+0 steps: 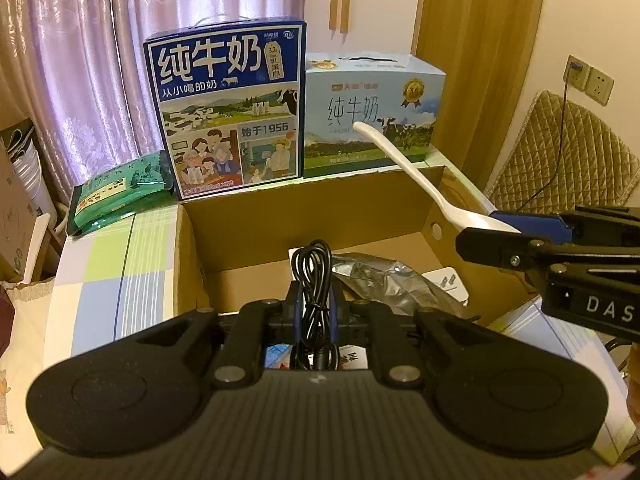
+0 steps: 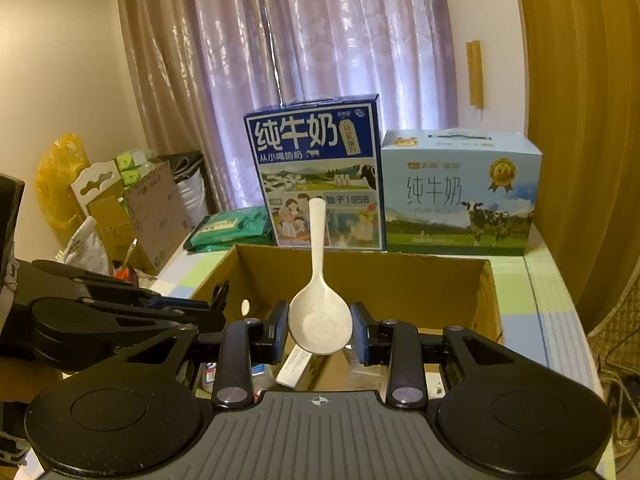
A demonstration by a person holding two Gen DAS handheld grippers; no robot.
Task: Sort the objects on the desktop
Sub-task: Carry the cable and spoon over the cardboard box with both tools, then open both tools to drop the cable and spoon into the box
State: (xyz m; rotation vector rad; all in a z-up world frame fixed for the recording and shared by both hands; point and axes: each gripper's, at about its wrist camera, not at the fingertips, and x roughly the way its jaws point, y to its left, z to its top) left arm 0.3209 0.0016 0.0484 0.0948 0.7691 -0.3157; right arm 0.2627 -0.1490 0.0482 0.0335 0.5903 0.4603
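My left gripper (image 1: 316, 310) is shut on a coiled black cable (image 1: 315, 280), held over the near edge of an open cardboard box (image 1: 304, 216). My right gripper (image 2: 320, 322) is shut on the bowl of a white rice spoon (image 2: 318, 304), whose handle points up and away. In the left wrist view the right gripper (image 1: 508, 226) reaches in from the right above the box, with the spoon (image 1: 416, 178) slanting up to the left. In the right wrist view the left gripper (image 2: 208, 308) shows at the left over the box (image 2: 360, 276).
Inside the box lie a crinkled silver bag (image 1: 384, 280) and a white card (image 1: 450, 282). Two milk cartons (image 1: 230, 108) (image 1: 372, 116) stand behind it, and a green packet (image 1: 120, 190) lies to the left. The tablecloth is checked. Clutter sits at far left (image 2: 120, 208).
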